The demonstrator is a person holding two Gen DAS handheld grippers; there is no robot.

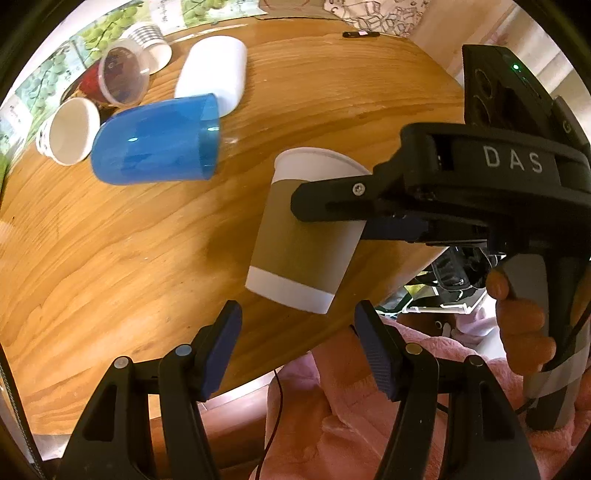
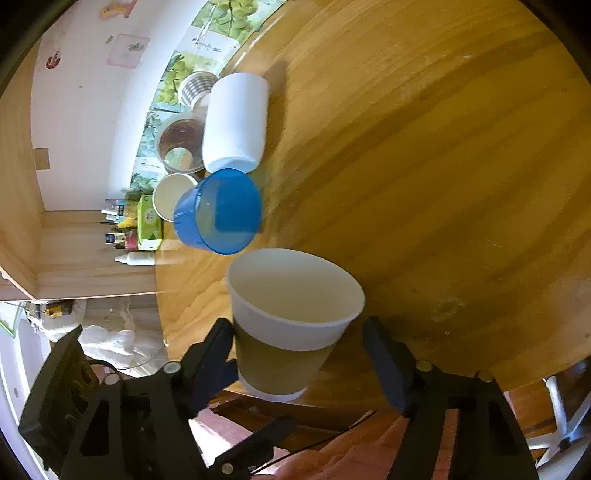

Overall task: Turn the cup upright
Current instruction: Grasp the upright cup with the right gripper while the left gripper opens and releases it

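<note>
A paper cup (image 1: 303,236) with a brown sleeve and white rim stands mouth-up near the round wooden table's near edge (image 1: 110,295). In the right wrist view the cup (image 2: 291,325) sits between the fingers of my right gripper (image 2: 299,350), whose jaws are spread; the left finger is close to the sleeve, the right one stands apart from it. In the left wrist view the right gripper (image 1: 332,210) reaches the cup from the right. My left gripper (image 1: 297,354) is open and empty, just below the cup.
A blue plastic cup (image 1: 155,144) lies on its side behind the paper cup. A white cup (image 1: 214,74), a clear lidded cup (image 1: 123,77) and a small white cup (image 1: 70,131) lie beyond it. A black pen (image 1: 360,34) lies at the far edge.
</note>
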